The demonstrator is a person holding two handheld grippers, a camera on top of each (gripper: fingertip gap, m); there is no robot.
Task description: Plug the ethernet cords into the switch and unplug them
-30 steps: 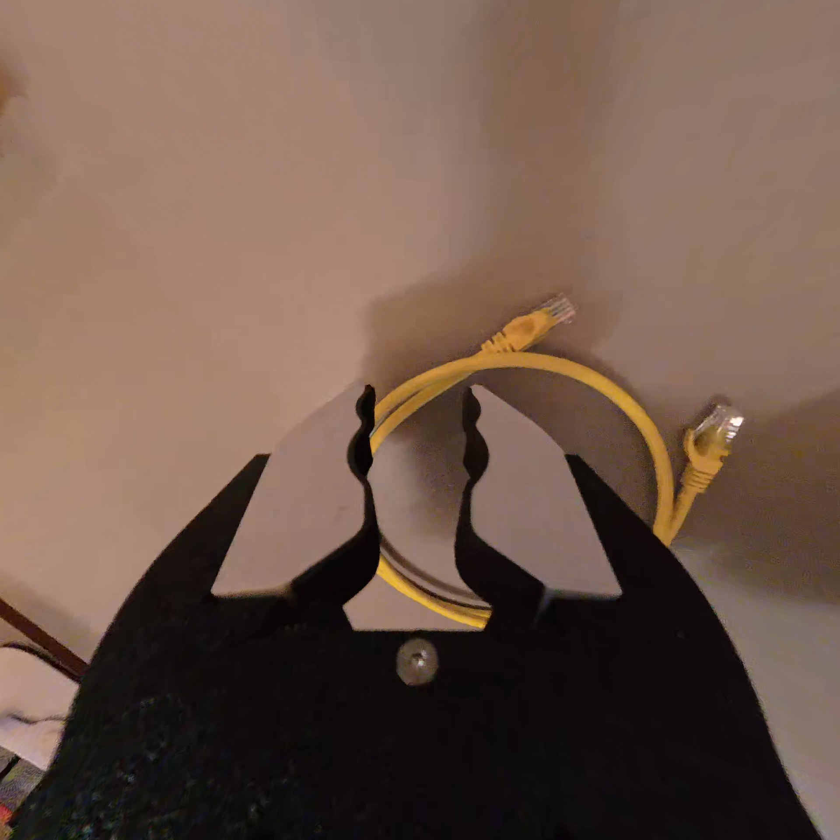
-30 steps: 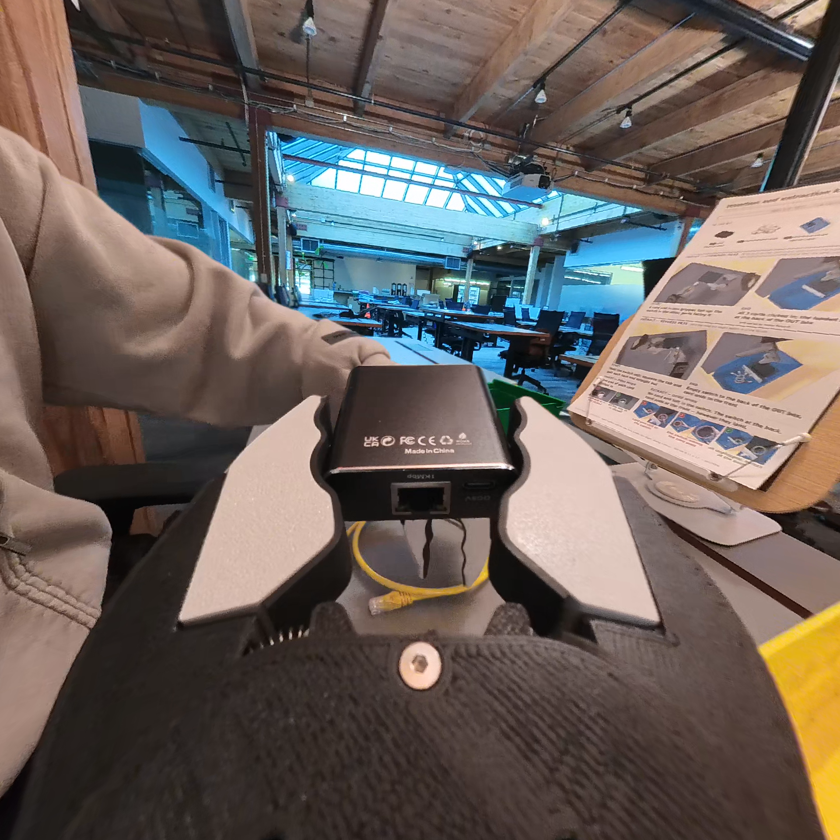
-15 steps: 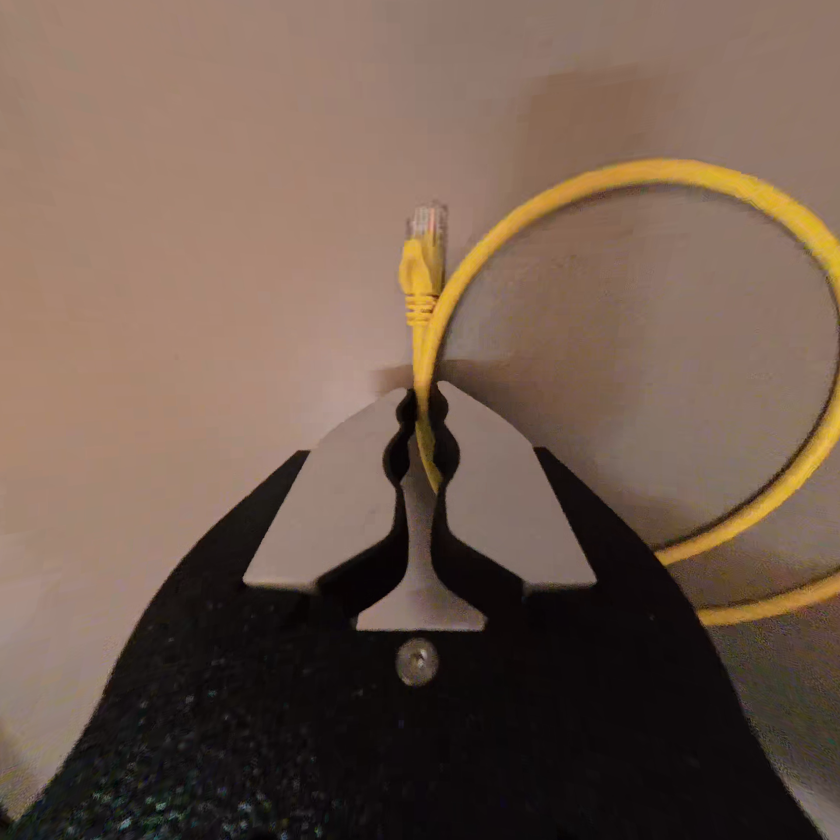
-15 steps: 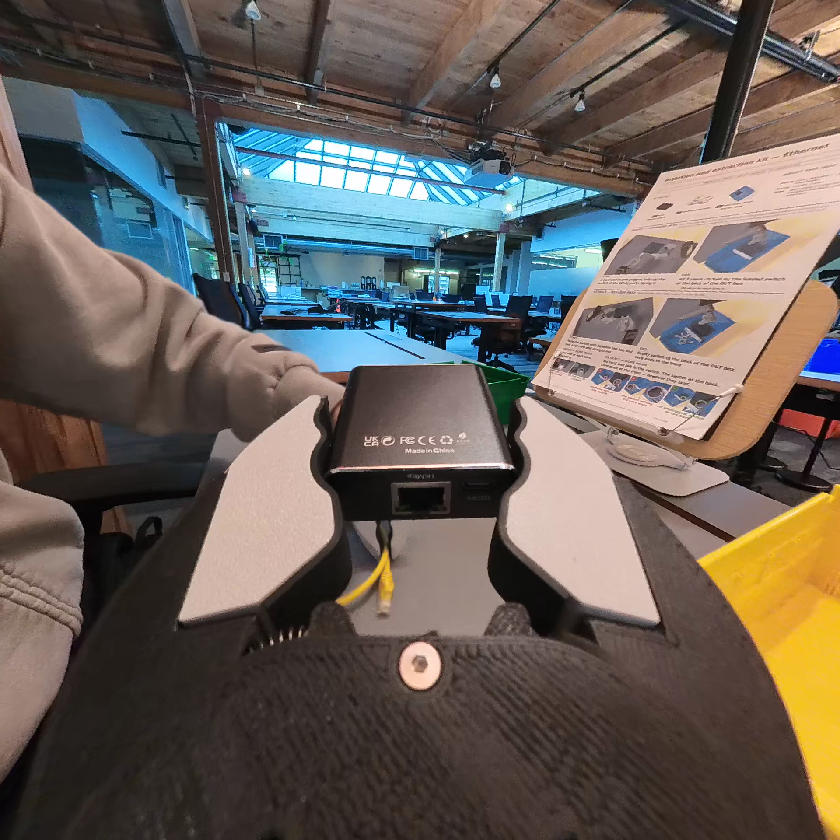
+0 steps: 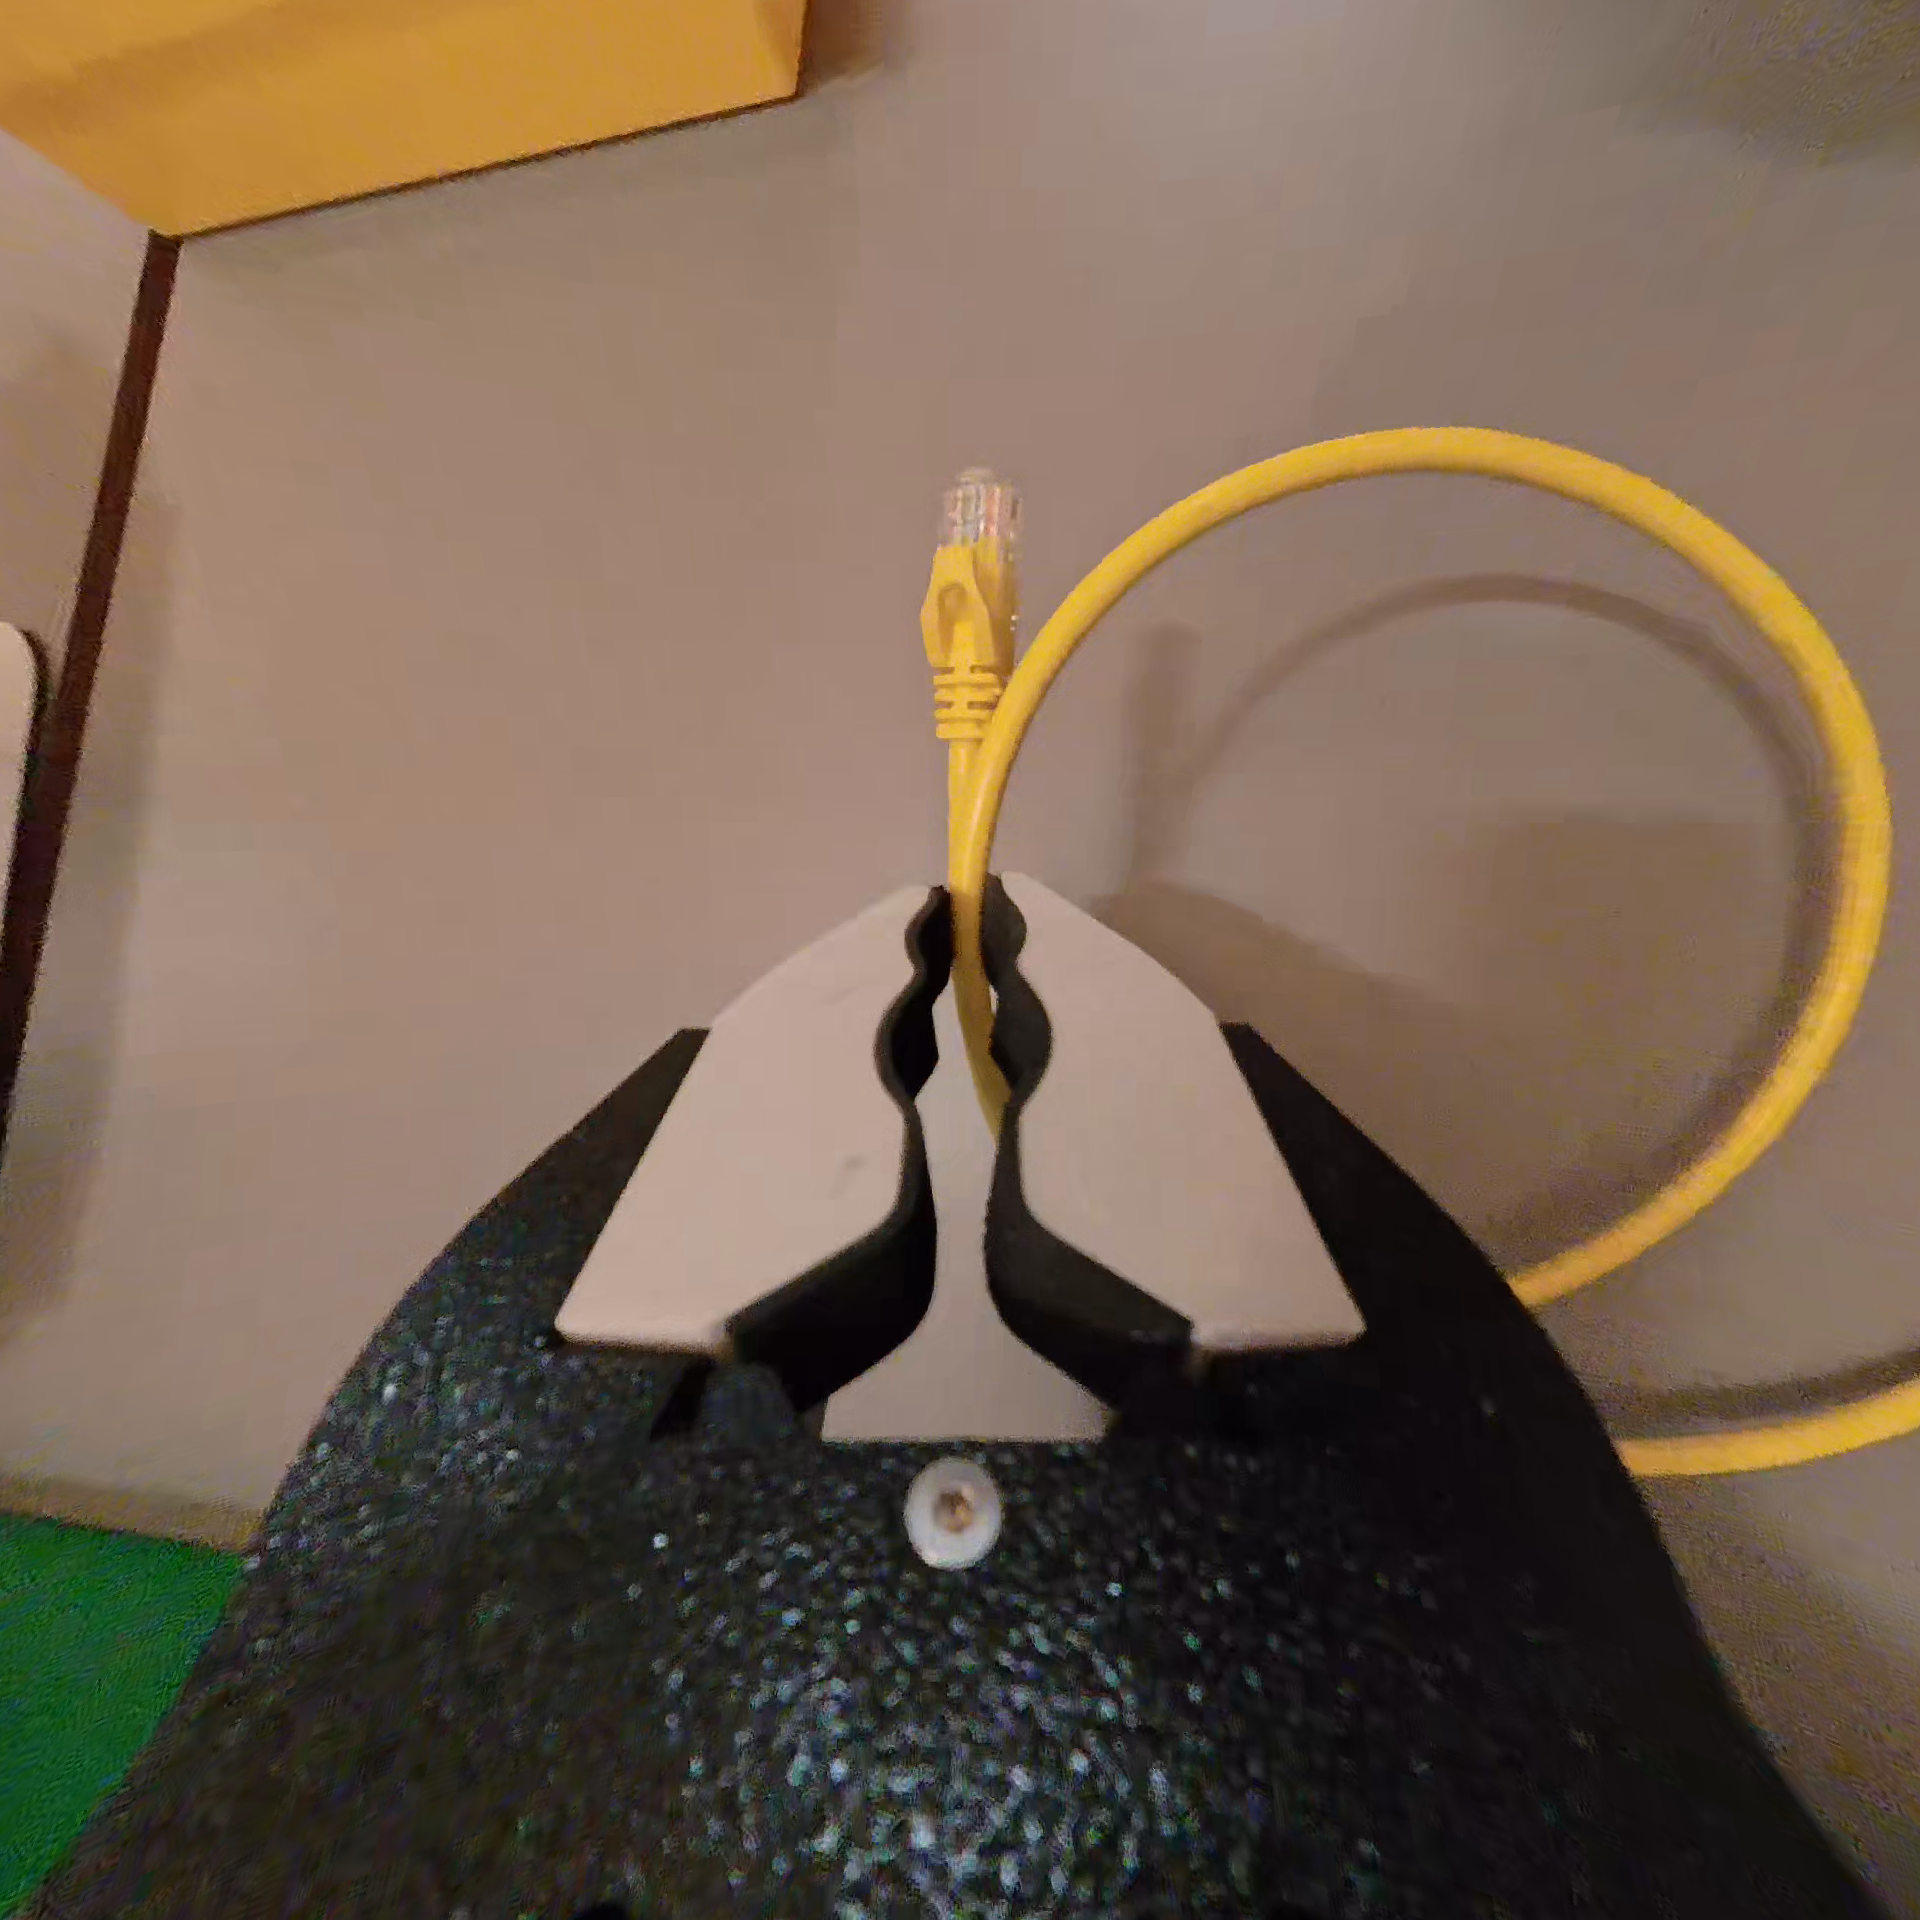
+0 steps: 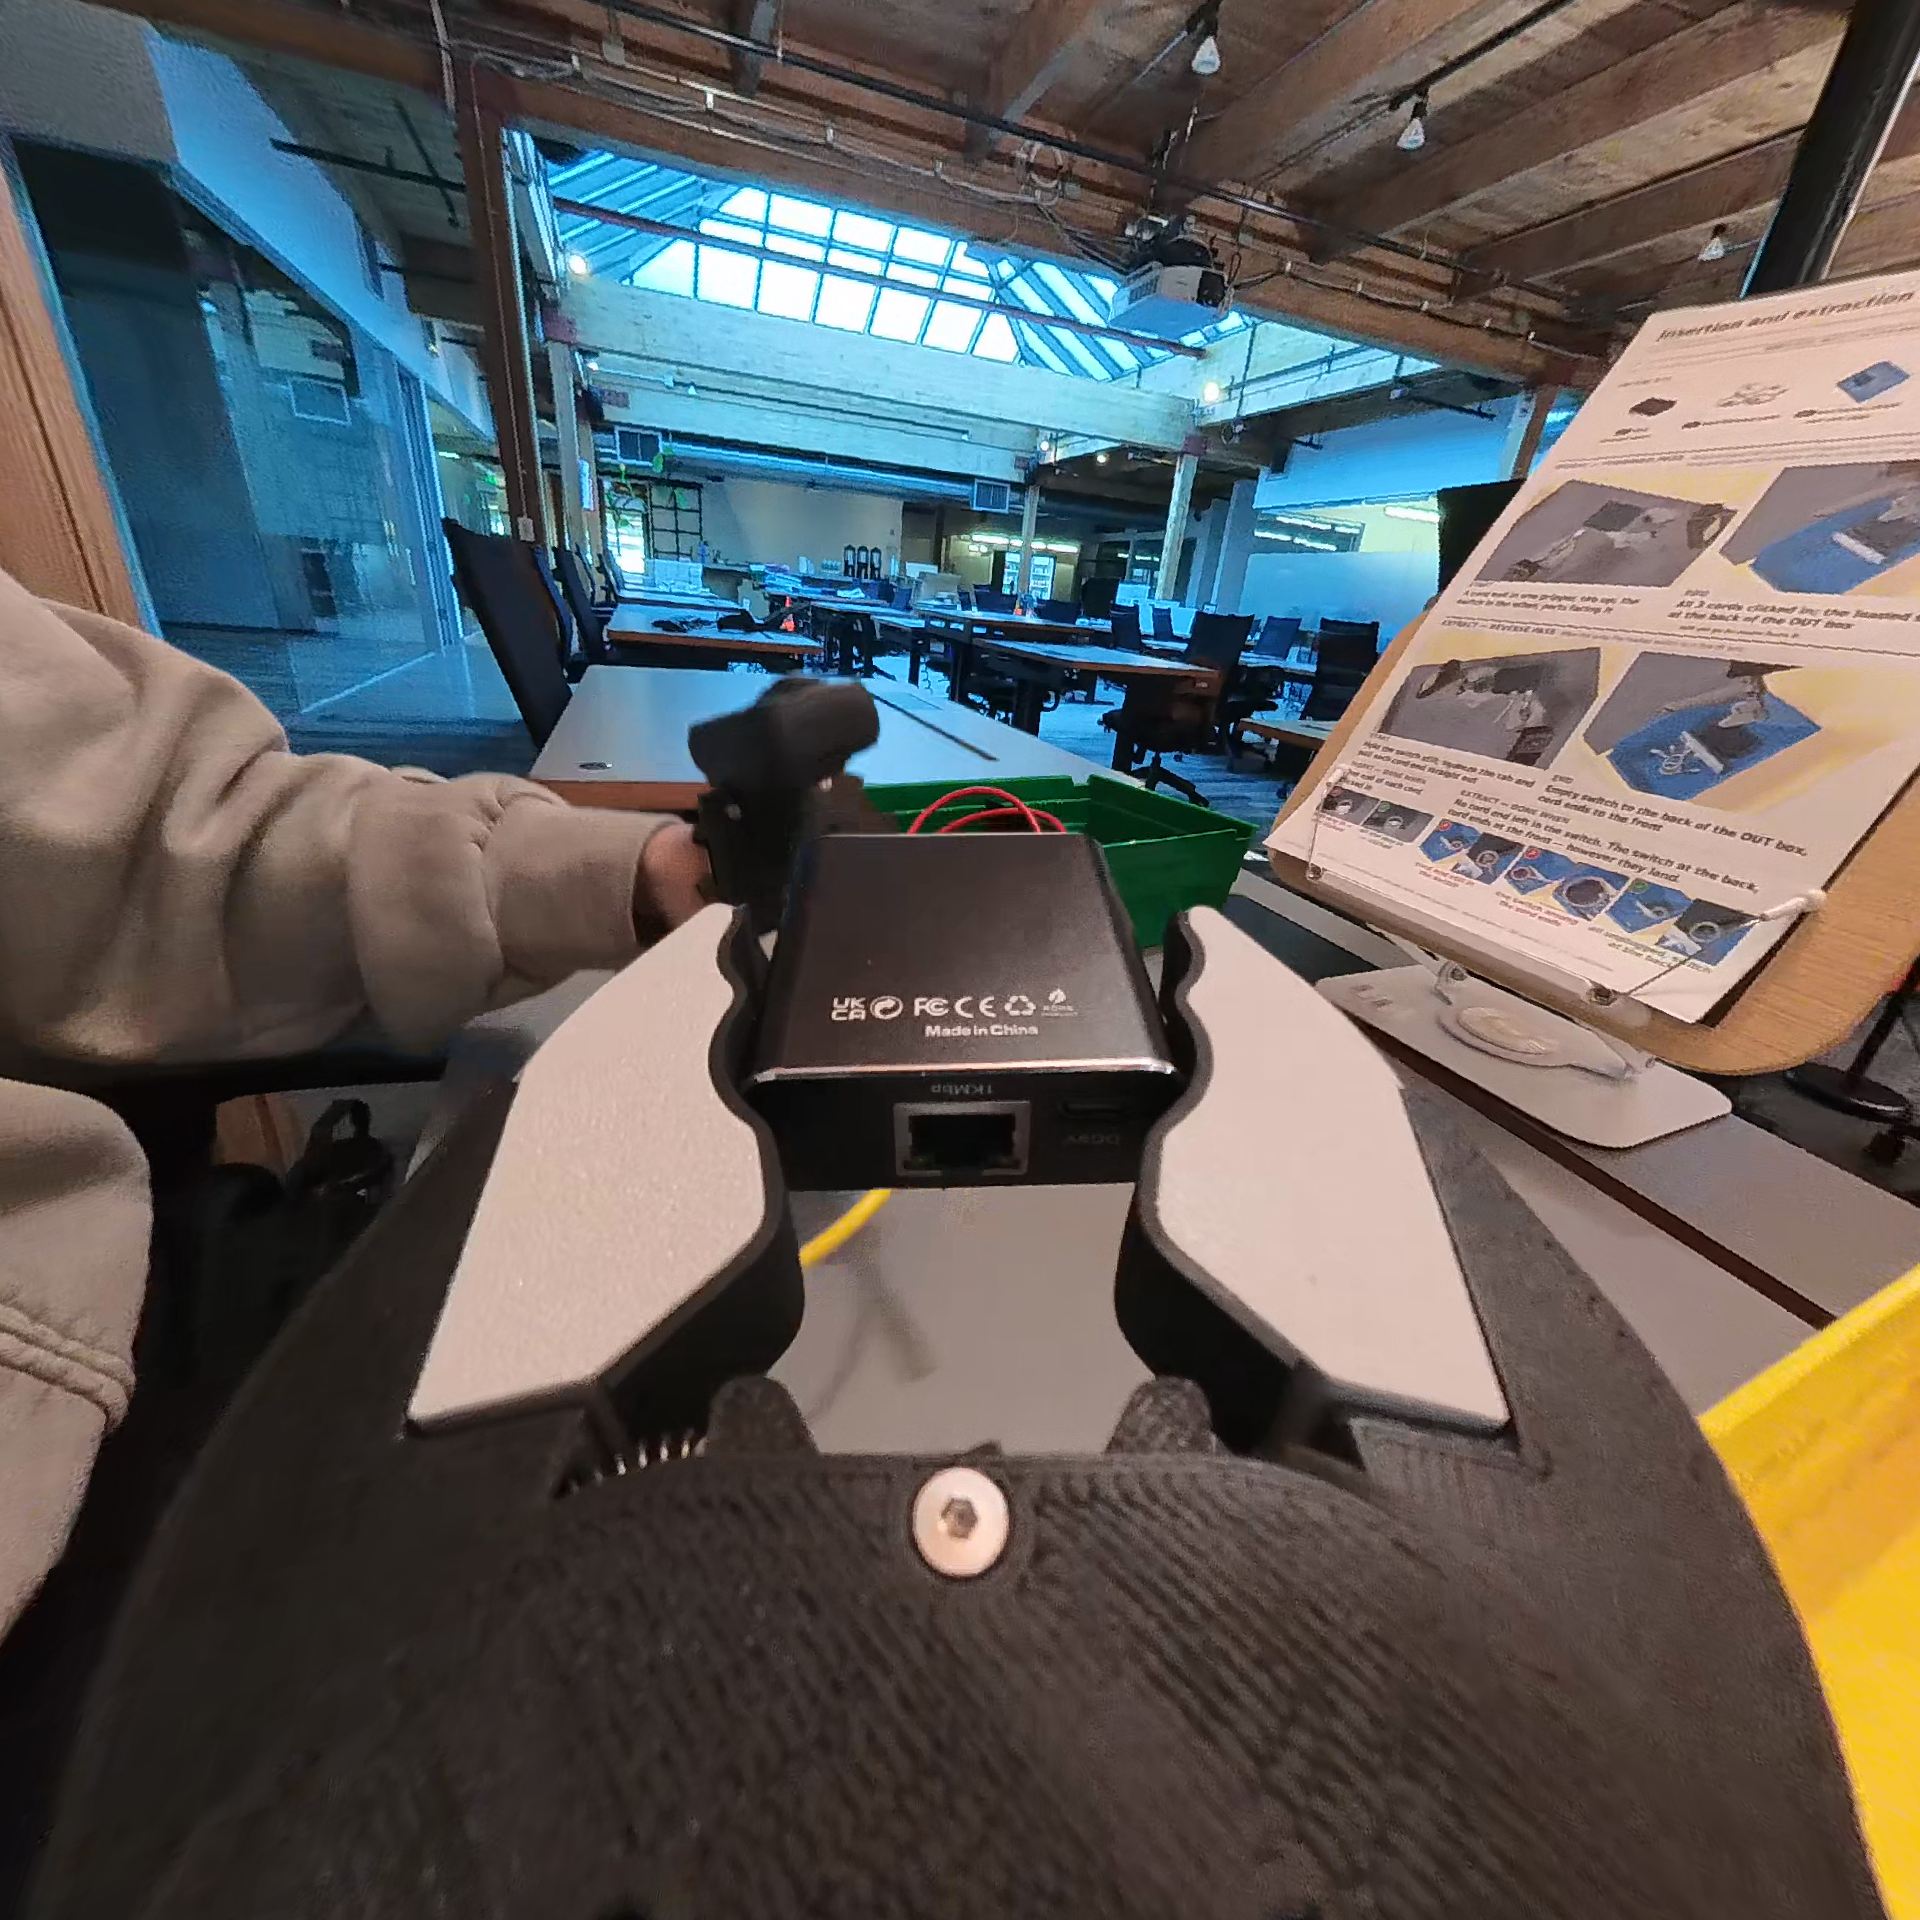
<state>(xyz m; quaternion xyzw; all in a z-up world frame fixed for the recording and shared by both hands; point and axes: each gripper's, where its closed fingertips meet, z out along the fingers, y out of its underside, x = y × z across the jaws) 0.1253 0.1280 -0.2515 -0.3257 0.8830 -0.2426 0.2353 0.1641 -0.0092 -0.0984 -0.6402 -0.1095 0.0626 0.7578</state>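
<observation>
My left gripper (image 5: 966, 914) is shut on a yellow ethernet cord (image 5: 1558, 478) just behind its plug (image 5: 975, 613), which points straight ahead past the fingertips. The rest of the cord loops to the right over the grey table (image 5: 520, 623). My right gripper (image 6: 961, 935) is shut on a black switch (image 6: 945, 945) held above the table, one empty port (image 6: 961, 1138) facing the camera. A bit of the yellow cord (image 6: 842, 1226) shows under the switch. The left gripper's black body (image 6: 779, 758) shows beyond the switch, held by a sleeved arm.
A yellow bin (image 5: 395, 94) sits at the top left of the left wrist view and also at the right edge of the right wrist view (image 6: 1829, 1538). A green bin (image 6: 1153, 831) with red wire stands behind the switch. An instruction sheet on a stand (image 6: 1621, 727) is at right. The gap from one gripper's tips to the other's is roughly 20 cm.
My left gripper closed on the cord behind the plug and lifted it off the table. The right gripper kept hold of the switch and swung a little left.
</observation>
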